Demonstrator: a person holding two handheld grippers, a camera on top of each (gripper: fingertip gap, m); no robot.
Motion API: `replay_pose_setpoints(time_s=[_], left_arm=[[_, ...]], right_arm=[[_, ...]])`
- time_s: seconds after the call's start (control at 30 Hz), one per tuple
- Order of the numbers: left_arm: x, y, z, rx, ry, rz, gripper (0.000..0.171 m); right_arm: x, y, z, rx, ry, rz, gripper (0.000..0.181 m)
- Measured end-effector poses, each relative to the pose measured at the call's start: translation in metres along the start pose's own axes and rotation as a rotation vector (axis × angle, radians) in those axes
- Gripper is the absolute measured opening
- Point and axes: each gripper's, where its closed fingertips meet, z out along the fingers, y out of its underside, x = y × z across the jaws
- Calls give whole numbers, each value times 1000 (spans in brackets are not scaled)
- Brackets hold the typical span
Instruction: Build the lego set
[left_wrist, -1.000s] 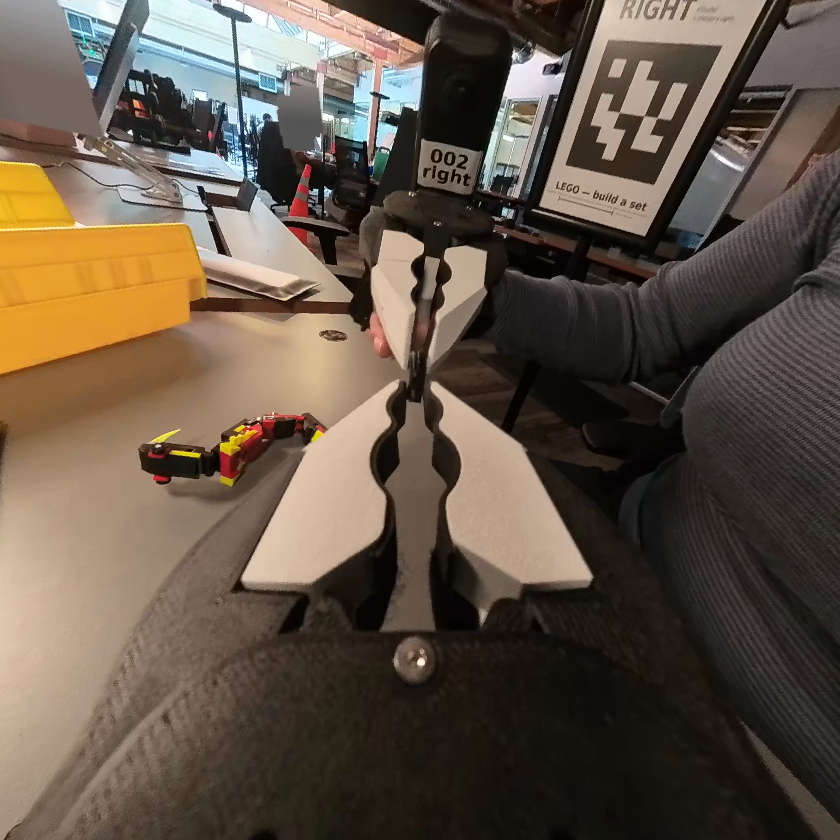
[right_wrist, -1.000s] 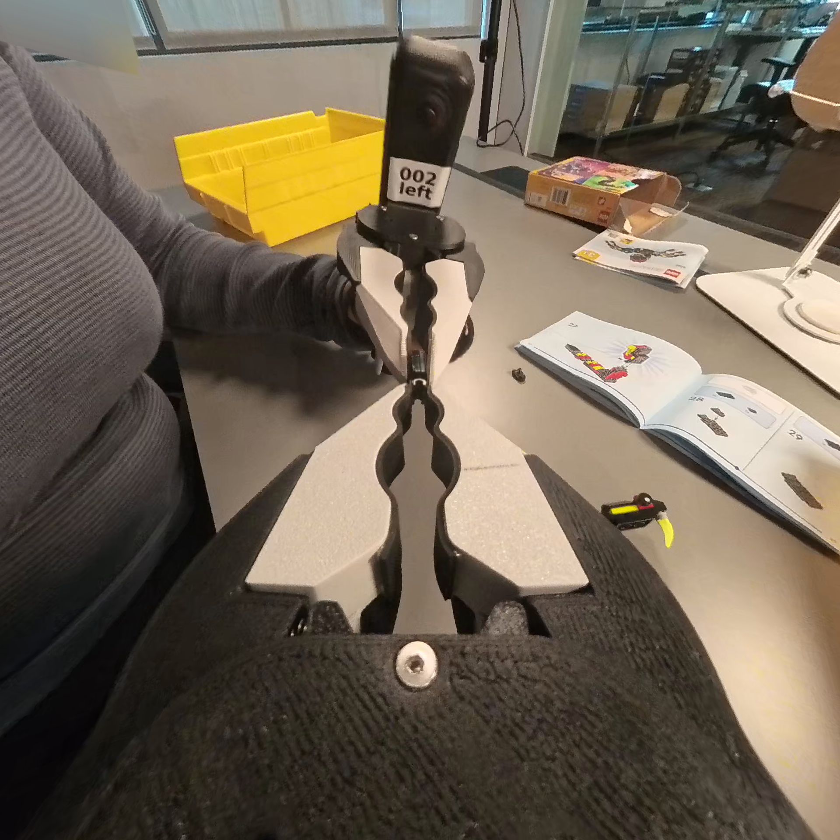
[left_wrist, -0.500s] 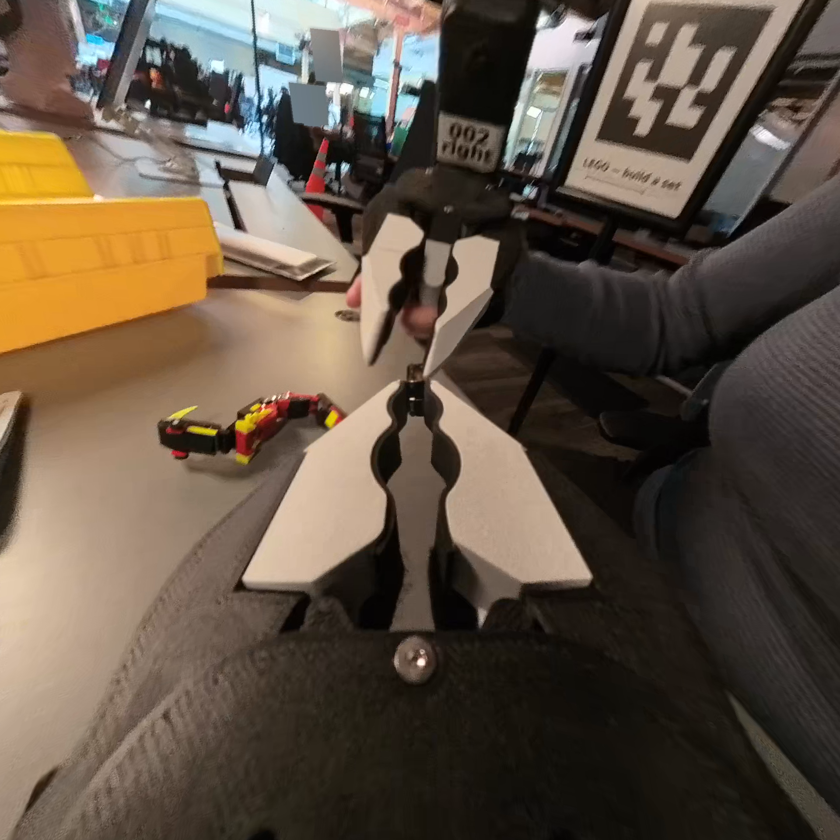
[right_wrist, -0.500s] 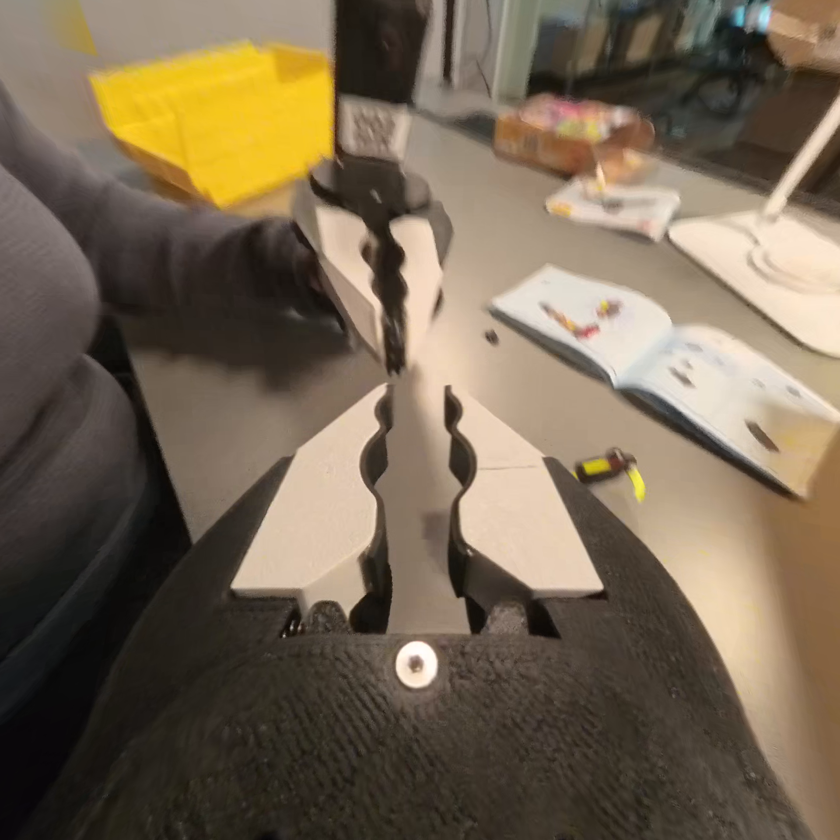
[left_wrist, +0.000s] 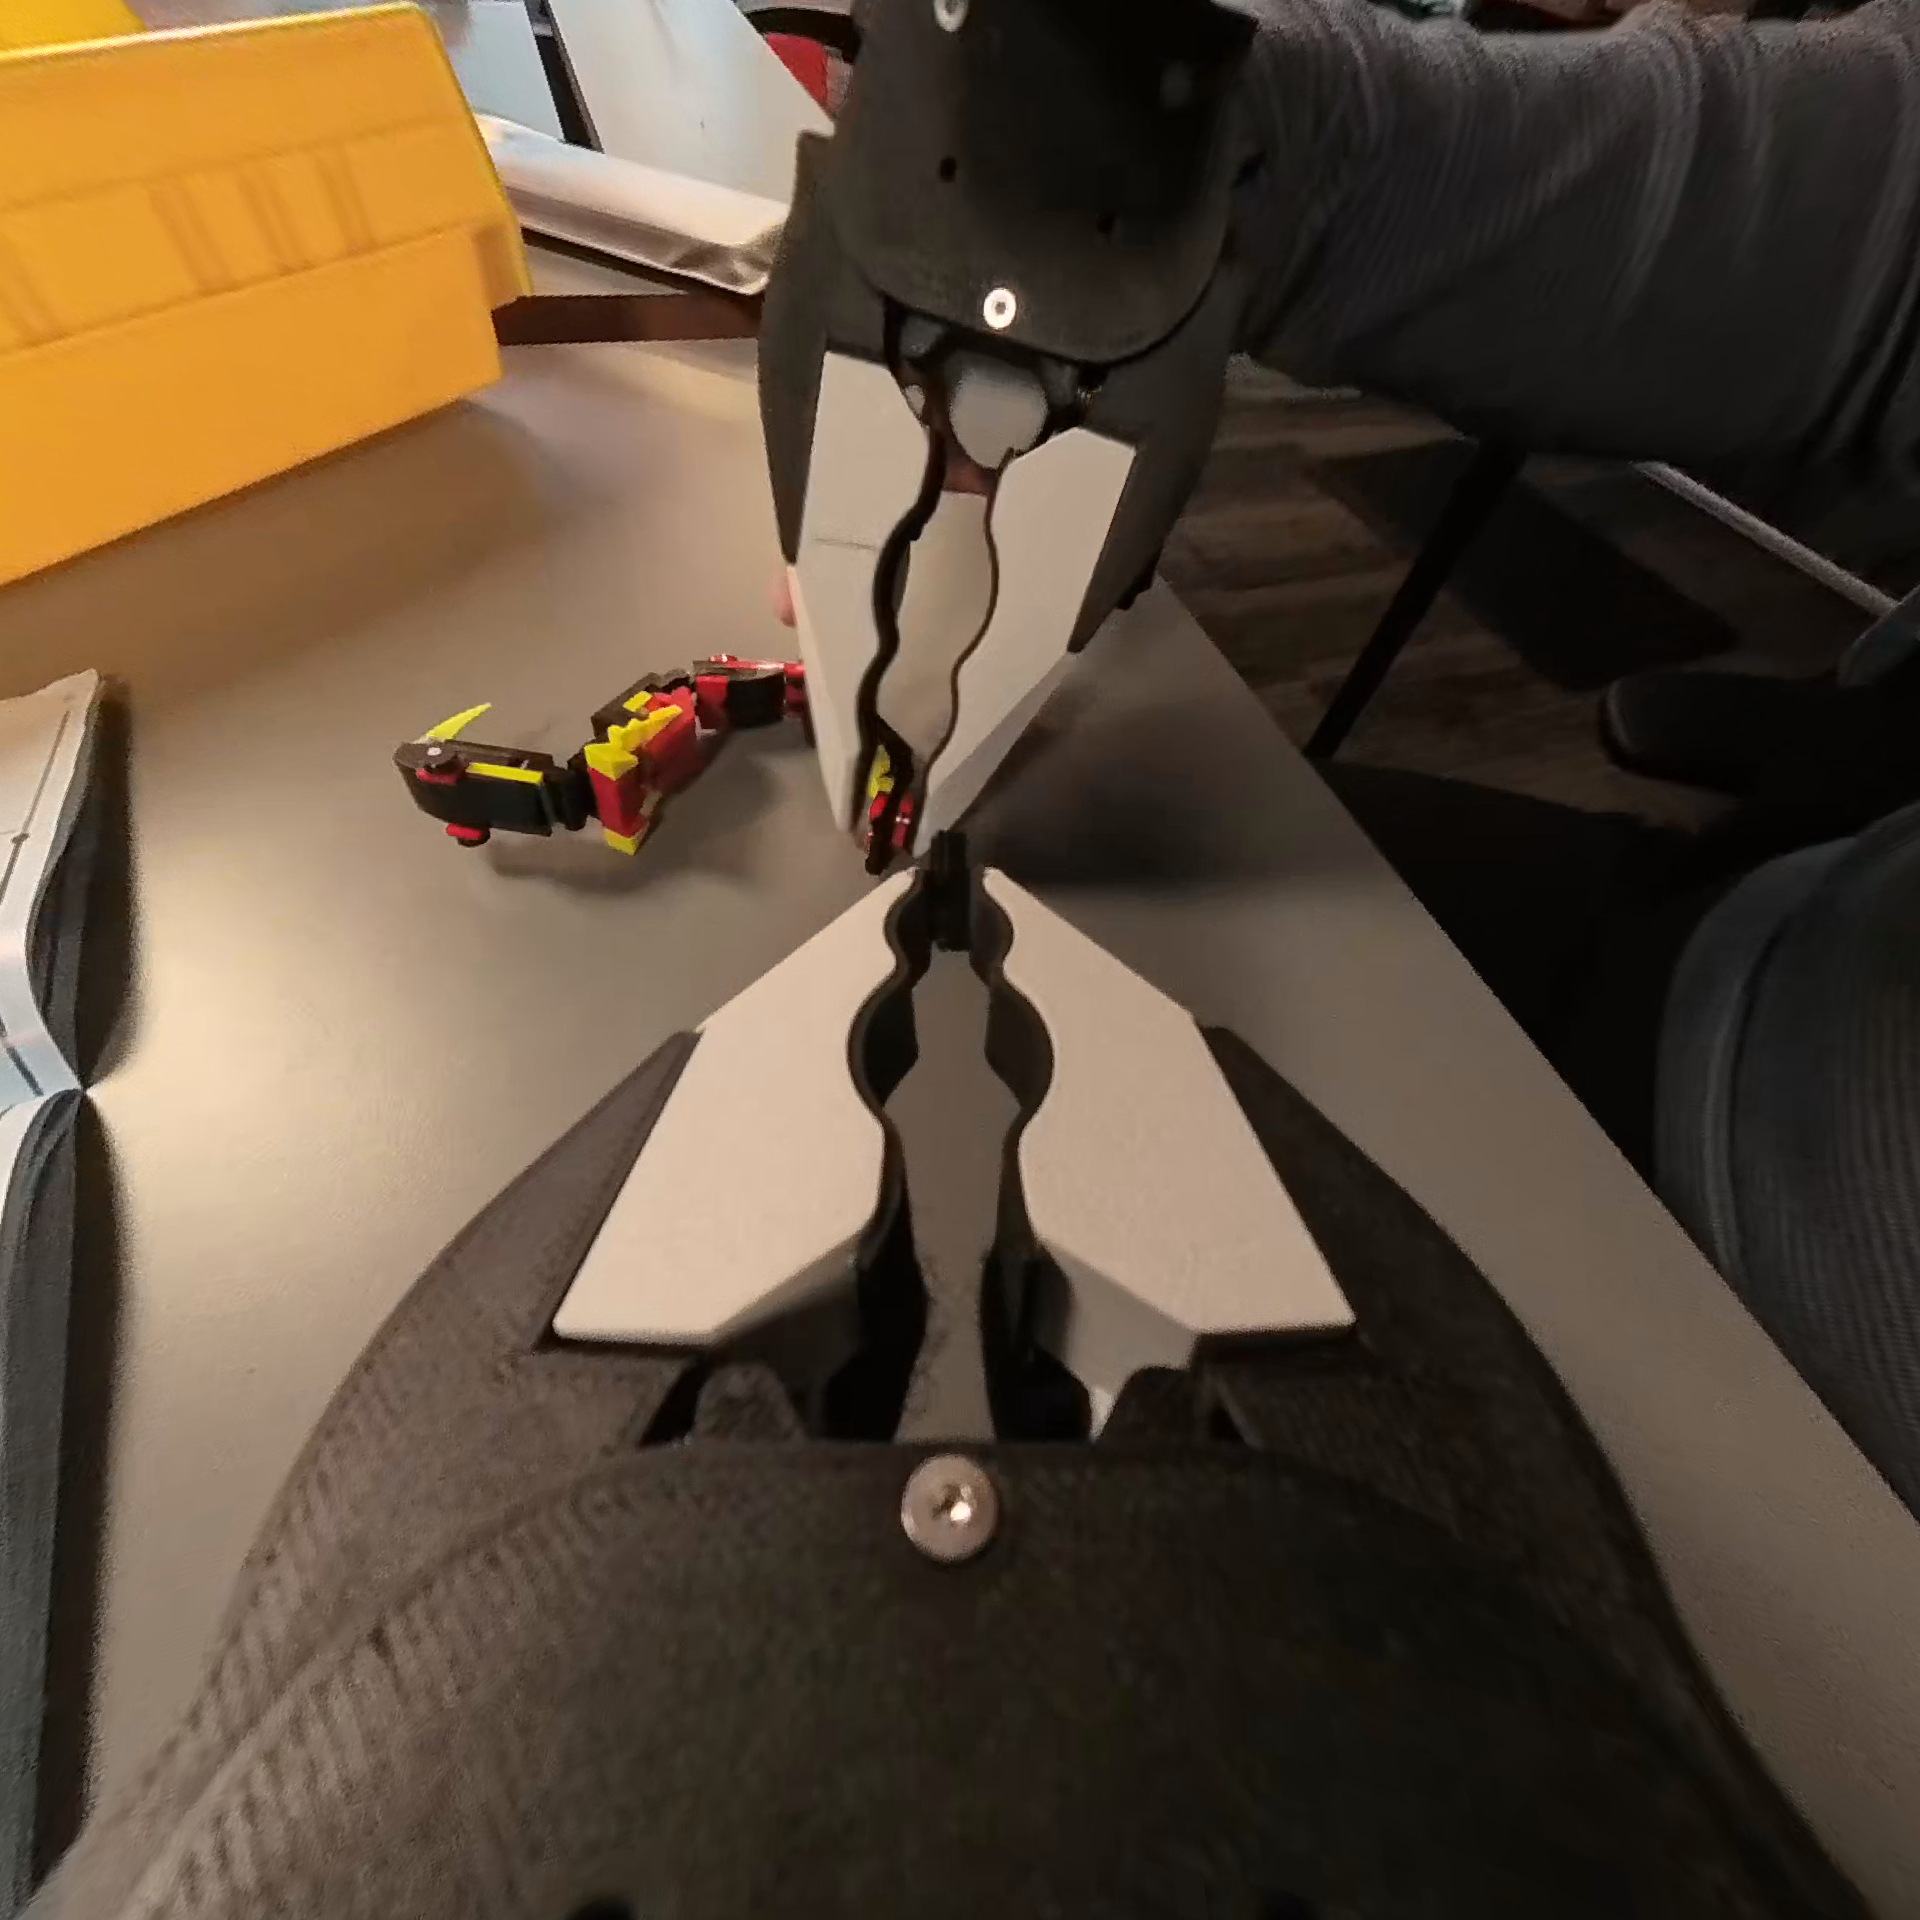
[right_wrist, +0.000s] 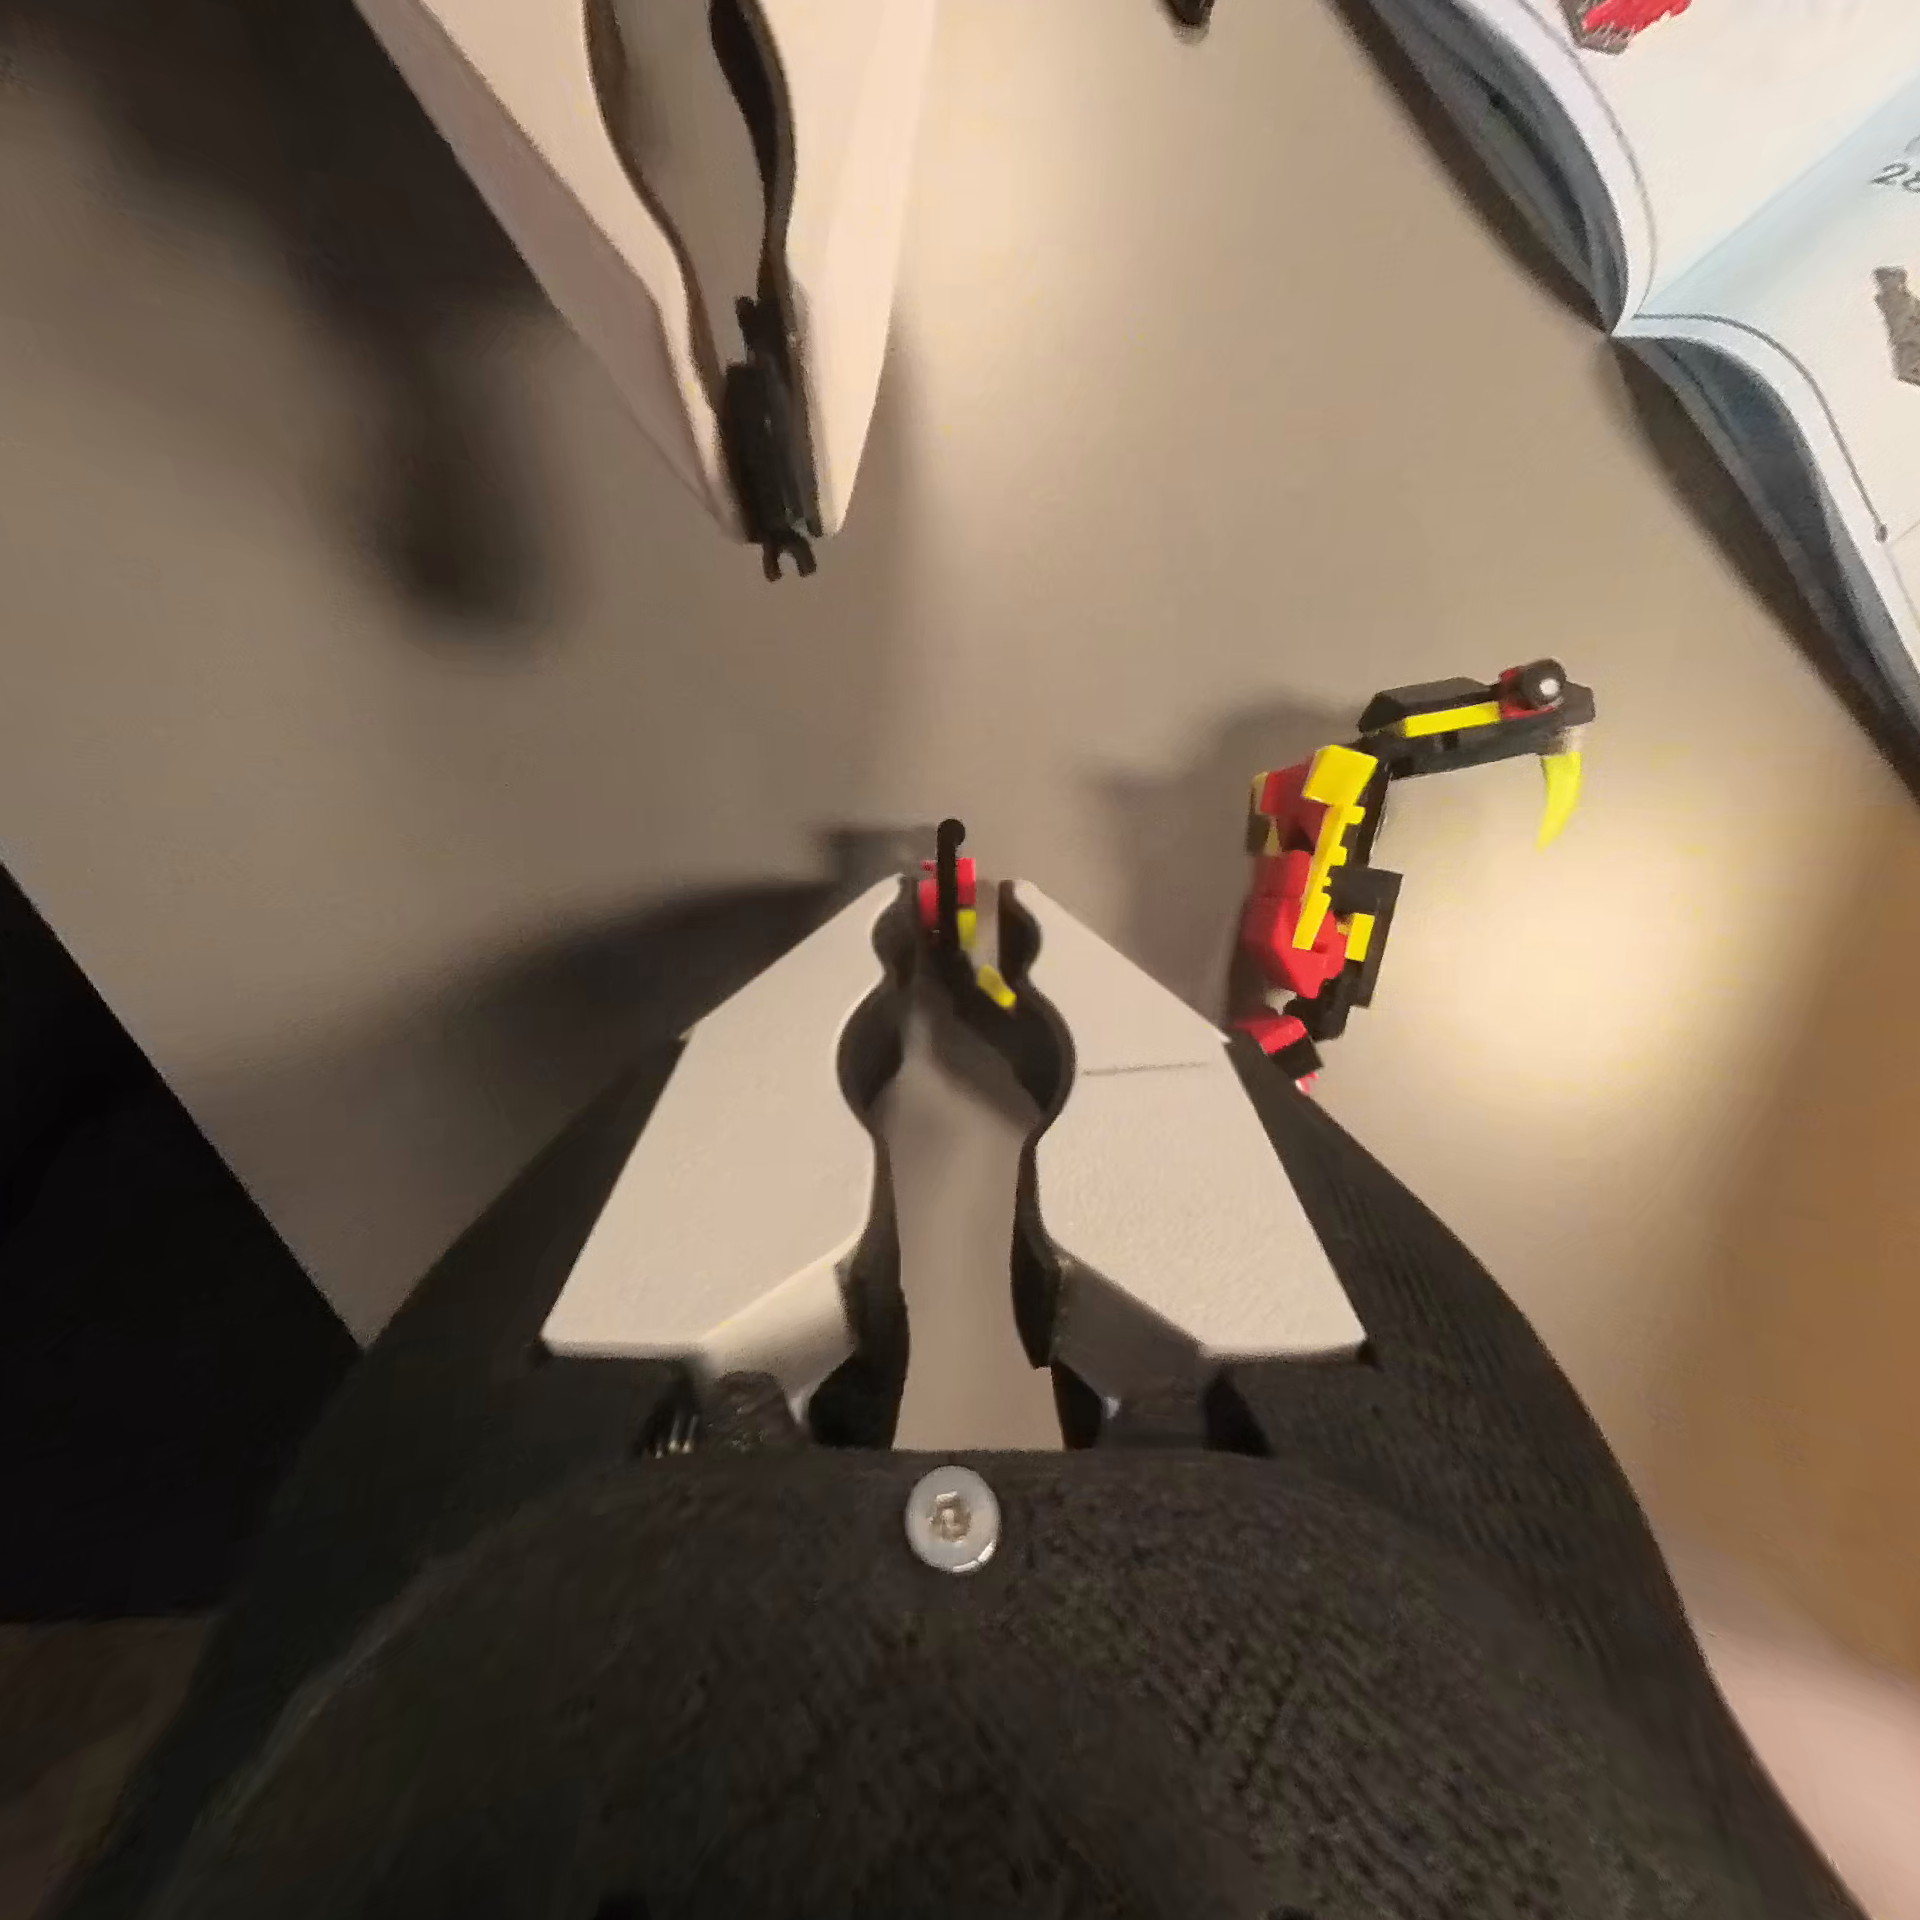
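grey table (left_wrist: 260, 1039) — right gripper (right_wrist: 951, 894) pinches the red-black model's (left_wrist: 623, 748) near end; left gripper (left_wrist: 943, 883), clamping a black pin (right_wrist: 774, 457), sits just ahead, pin end-on toward it.

Yellow bin (left_wrist: 229, 260) at the grey table's (left_wrist: 312, 1039) far edge — silvery pouch (left_wrist: 644, 223) beside it.

A smooth grey table (left_wrist: 312, 1039) carries everything, its near edge running diagonally beside the seated person. On it lies a jointed red, yellow and black brick model (left_wrist: 582, 764) with a curved lime-yellow claw at one end (right_wrist: 1340, 883), flat on the surface. A yellow plastic bin (left_wrist: 229, 270) sits farther back. An open instruction booklet with pale blue pages (right_wrist: 1766, 208) lies near the model (left_wrist: 42, 883).
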Motion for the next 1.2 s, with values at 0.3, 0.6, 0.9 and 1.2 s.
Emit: replay_pose_setpoints(time_s=[0.3, 0.6, 0.9, 1.2], left_arm=[[-16, -4, -11, 46, -273, 395, 5], [-20, 23, -12, -141, -478, 968, 5], [-8, 24, -10, -107, -450, 1127, 5], [-6, 28, -9, -109, -414, 1099, 5]], right_arm=[[9, -34, -10, 113, 347, -240, 7], [10, -46, 5, 214, 798, -551, 8], [-1, -62, 7, 362, 780, -607, 7], [-10, -59, 12, 370, 703, -616, 7]])
